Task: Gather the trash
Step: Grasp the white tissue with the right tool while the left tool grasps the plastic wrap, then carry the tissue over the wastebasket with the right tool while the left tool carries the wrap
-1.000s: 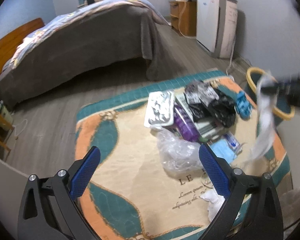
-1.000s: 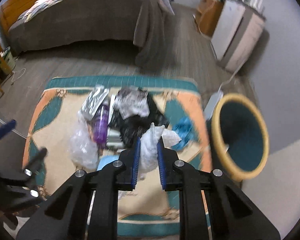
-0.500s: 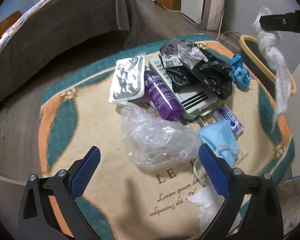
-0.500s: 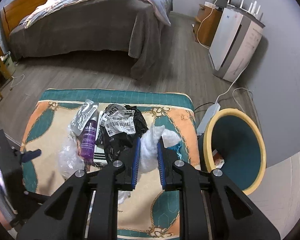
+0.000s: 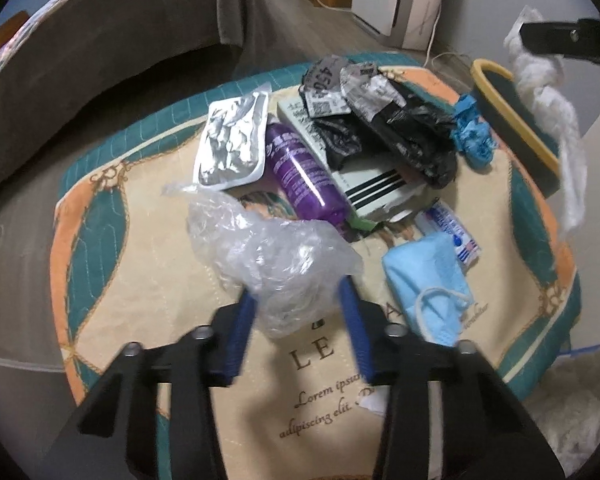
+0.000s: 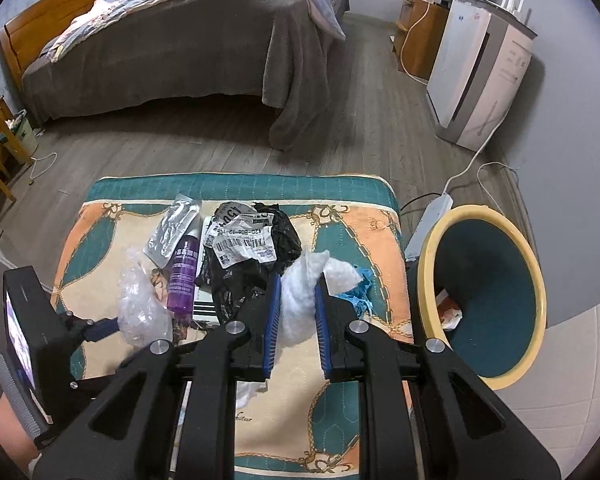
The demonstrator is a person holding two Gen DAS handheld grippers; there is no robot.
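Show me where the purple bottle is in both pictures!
Left wrist view: the purple bottle lies upper middle, between the silver pouch and the striped box.
Right wrist view: the purple bottle lies left of centre, just right of the clear plastic bag.
Shared landmark: the yellow-rimmed bin, right of the mat.

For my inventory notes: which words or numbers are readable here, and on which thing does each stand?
"LE", "Lorem ipsum", "adipiscing elit": mat.
"450": crumpled label on black bag.
"420-B05-12": same label, partly legible.
Purple bottle, small packet, striped box: print too blurred.
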